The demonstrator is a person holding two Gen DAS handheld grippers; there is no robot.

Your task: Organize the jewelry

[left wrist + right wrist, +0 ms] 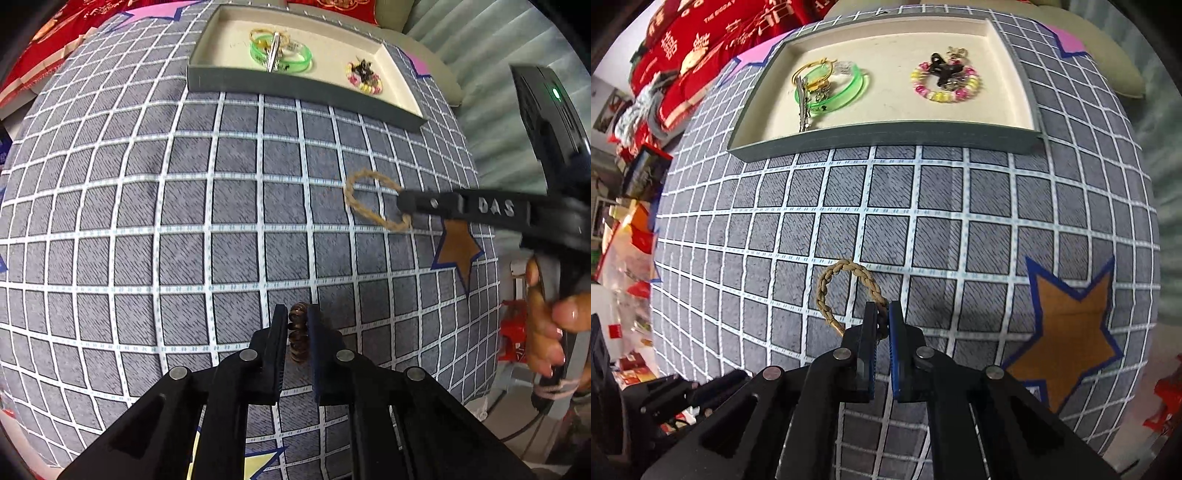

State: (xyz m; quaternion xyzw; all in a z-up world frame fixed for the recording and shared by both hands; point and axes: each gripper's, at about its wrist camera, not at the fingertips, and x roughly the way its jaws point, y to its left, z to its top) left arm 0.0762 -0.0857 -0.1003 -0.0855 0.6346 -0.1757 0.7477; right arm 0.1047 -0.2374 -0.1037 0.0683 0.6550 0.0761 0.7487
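A brown coiled spiral band (298, 334) is pinched in my left gripper (298, 314), lifted above the grey checked cloth (166, 206). My right gripper (882, 312) is shut on a tan braided bracelet (842, 286), whose loop hangs out to the left of the jaws. In the left wrist view that bracelet (369, 199) dangles from the right gripper (402, 203), which comes in from the right. The grey tray (886, 138) with a cream floor lies at the far side, holding a green bangle (846, 92) with gold rings and a beaded pink and yellow bracelet (945, 86).
A person's hand (550, 332) grips the right tool's handle. A brown star patch (1071, 332) marks the cloth at the right. Red fabric (694, 48) and clutter lie beyond the table's left edge. A pale cushion (1108, 62) lies behind the tray.
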